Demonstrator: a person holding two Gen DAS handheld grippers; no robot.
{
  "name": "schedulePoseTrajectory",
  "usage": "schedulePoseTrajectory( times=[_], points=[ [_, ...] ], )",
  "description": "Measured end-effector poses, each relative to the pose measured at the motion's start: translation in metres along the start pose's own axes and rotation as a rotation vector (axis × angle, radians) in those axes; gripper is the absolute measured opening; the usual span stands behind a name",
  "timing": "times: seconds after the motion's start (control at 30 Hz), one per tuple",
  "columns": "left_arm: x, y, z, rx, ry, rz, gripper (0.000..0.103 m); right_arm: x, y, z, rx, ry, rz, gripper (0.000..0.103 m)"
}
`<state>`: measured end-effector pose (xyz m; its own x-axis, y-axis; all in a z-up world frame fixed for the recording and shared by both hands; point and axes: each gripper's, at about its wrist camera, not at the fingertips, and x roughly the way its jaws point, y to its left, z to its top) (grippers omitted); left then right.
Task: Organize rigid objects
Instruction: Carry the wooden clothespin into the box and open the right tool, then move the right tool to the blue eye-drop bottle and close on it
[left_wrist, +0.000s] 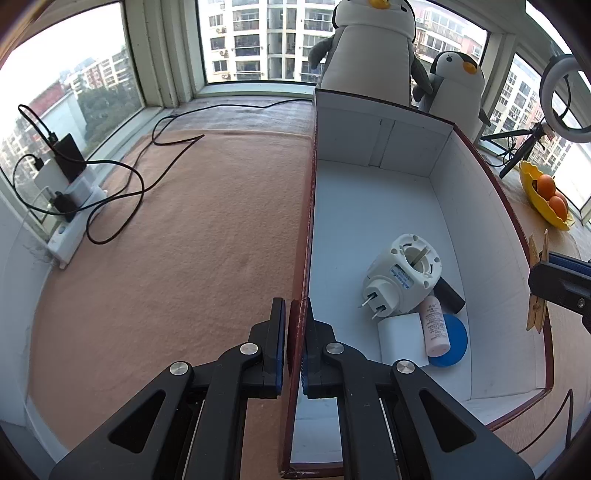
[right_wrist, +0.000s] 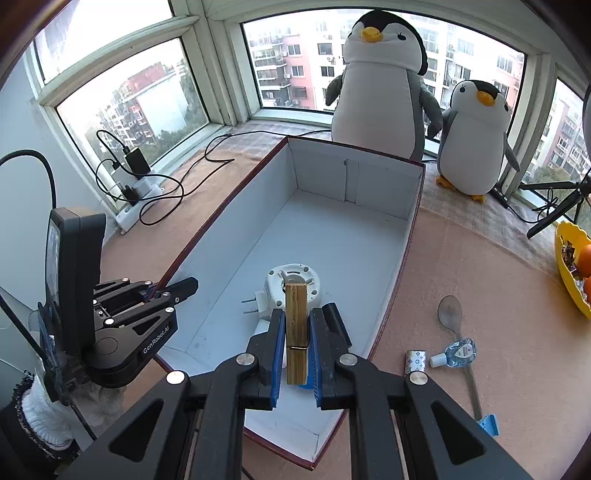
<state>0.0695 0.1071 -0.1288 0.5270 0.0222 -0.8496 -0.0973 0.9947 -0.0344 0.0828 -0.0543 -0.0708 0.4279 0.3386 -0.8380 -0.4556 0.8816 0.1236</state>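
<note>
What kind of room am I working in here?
Most likely a flat high up in a city, on a bay-window ledge: apartment blocks show through the windows, two plush penguins stand on the sill, and a charger strip with cables lies on the tan cloth.

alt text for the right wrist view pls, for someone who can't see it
The right gripper holds a wooden clothespin upright over an open white-lined box that already contains a white plug adapter. At left, the left gripper clamps the box's near wall. A spoon and small bottle lie on the tan cloth to the right; two plush penguins stand by the window.
</note>
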Motion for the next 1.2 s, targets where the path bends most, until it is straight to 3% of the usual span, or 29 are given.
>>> schedulePoseTrajectory(
  times=[0.3,0.33,0.47,0.67,0.9,1.2],
  points=[
    [0.000,0.000,0.000,-0.002,0.001,0.000,0.006,0.002,0.004,-0.002,-0.020,0.002,0.004,0.012],
    [0.000,0.000,0.000,-0.002,0.001,0.000,0.006,0.001,0.005,-0.001,-0.024,0.001,0.004,0.014],
    [0.000,0.000,0.000,-0.001,0.001,0.001,0.006,-0.002,0.007,-0.001,-0.033,-0.021,0.003,0.041],
    [0.000,0.001,0.000,0.000,0.002,0.004,0.006,-0.008,0.007,-0.001,-0.048,-0.051,0.011,0.053],
    [-0.001,-0.001,0.000,0.005,0.001,0.010,0.006,-0.015,-0.007,-0.003,-0.004,-0.078,0.031,0.055],
    [-0.002,-0.001,0.000,0.008,0.002,0.013,0.006,-0.036,-0.032,-0.019,-0.030,-0.123,-0.047,0.059]
  ],
)
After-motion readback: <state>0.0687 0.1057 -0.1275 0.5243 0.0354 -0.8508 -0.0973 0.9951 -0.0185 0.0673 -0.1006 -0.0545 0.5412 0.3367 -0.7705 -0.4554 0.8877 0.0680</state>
